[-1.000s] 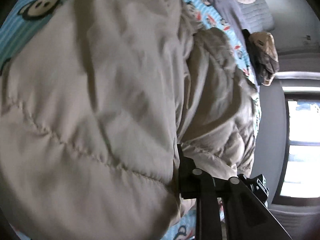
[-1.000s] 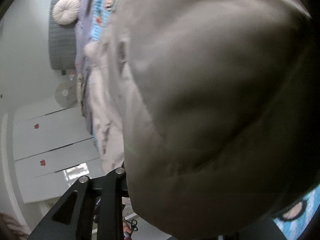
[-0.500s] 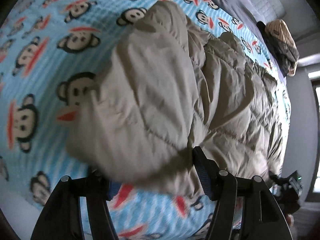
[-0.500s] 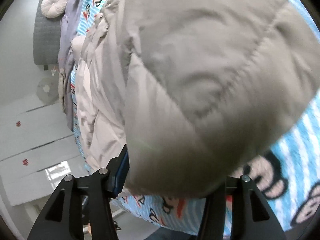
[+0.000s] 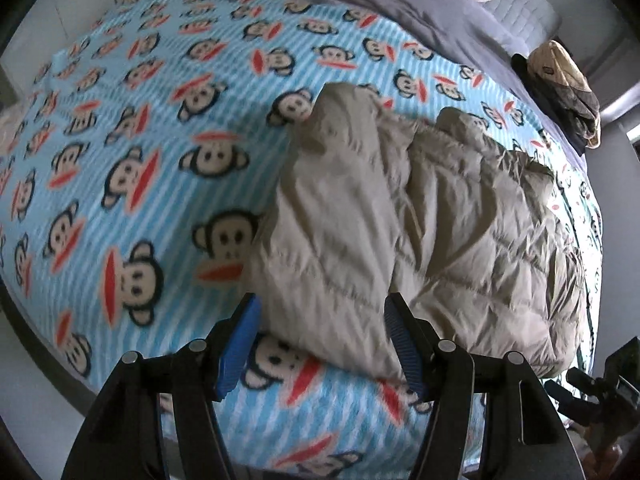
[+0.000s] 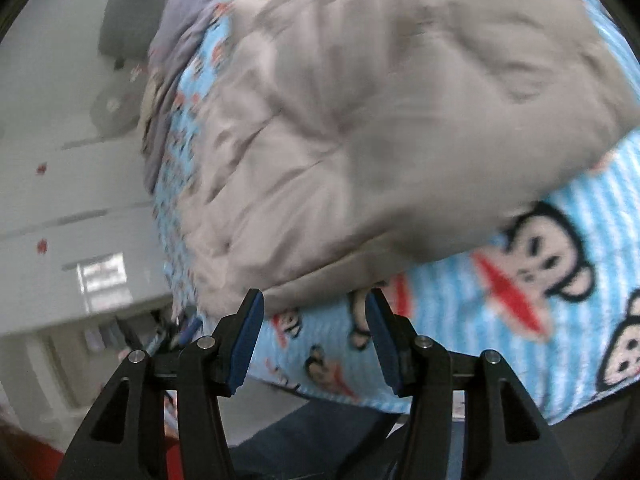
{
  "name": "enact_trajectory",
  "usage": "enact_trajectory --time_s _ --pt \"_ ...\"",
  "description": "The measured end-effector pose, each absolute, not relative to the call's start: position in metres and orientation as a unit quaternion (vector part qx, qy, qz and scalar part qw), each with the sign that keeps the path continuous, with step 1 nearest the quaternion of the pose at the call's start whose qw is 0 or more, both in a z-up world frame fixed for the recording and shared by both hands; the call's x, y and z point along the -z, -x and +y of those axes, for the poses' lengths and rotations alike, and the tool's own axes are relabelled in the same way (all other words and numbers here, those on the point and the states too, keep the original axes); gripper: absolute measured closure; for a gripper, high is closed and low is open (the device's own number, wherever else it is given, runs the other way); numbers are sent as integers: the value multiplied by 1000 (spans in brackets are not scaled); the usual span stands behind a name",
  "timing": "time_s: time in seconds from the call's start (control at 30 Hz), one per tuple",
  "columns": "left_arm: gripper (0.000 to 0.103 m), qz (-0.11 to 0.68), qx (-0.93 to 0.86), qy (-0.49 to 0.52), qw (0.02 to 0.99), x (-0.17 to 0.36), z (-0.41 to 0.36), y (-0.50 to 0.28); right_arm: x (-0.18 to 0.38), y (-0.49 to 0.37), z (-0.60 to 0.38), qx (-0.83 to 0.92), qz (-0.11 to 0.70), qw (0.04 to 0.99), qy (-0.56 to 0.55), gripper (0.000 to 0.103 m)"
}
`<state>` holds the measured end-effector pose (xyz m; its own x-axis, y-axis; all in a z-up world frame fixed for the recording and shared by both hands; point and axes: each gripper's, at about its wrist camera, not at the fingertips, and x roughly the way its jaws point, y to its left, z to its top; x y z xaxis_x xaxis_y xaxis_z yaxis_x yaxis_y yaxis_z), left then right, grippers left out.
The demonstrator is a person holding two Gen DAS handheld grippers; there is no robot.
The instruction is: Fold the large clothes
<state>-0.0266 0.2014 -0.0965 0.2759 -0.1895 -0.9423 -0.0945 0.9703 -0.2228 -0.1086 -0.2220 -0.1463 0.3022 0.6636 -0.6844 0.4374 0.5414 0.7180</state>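
The beige padded coat (image 5: pixel 420 216) lies folded over itself along the near edge of the monkey-print bed cover (image 5: pixel 140 140), let go so the fold settles, with the left gripper (image 5: pixel 320 344) and right gripper (image 6: pixel 312 336) both parted wide and empty above its hem.

Black two-finger grippers, blue pads.
Left gripper (image 5: pixel 320 320) and right gripper (image 6: pixel 314 316): angular matte black fingers, ribbed blue pads (image 5: pixel 236 344) on the inner faces, round silver screws (image 5: pixel 197 345) at the pivots, cut-out openings lower down.
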Motion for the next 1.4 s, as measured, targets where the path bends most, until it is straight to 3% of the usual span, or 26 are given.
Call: enact_trajectory --time_s 0.37,0.53,0.57,0.6,0.63,0.67,1.0,1.4 --pt "38 643 32 66 762 145 178 -5 124 70 -188 -69 608 698 -372 46" --pt "38 635 41 59 769 143 189 -14 127 52 -167 -63 621 704 -340 46" --pt "34 635 41 57 769 143 192 -18 129 48 -160 -60 627 704 -328 46" --pt "12 637 39 54 768 143 197 -22 131 44 -155 -58 631 704 -320 46" --pt "1 637 37 55 768 144 200 -25 134 38 -147 -56 637 703 -310 46" --pt "0 630 35 57 774 142 206 -29 137 35 -141 -55 642 702 -304 46" --pt "0 669 164 159 707 192 243 -88 157 30 -130 -8 665 699 -263 46" --pt "2 706 320 203 598 250 197 -126 164 29 -126 18 670 694 -264 46"
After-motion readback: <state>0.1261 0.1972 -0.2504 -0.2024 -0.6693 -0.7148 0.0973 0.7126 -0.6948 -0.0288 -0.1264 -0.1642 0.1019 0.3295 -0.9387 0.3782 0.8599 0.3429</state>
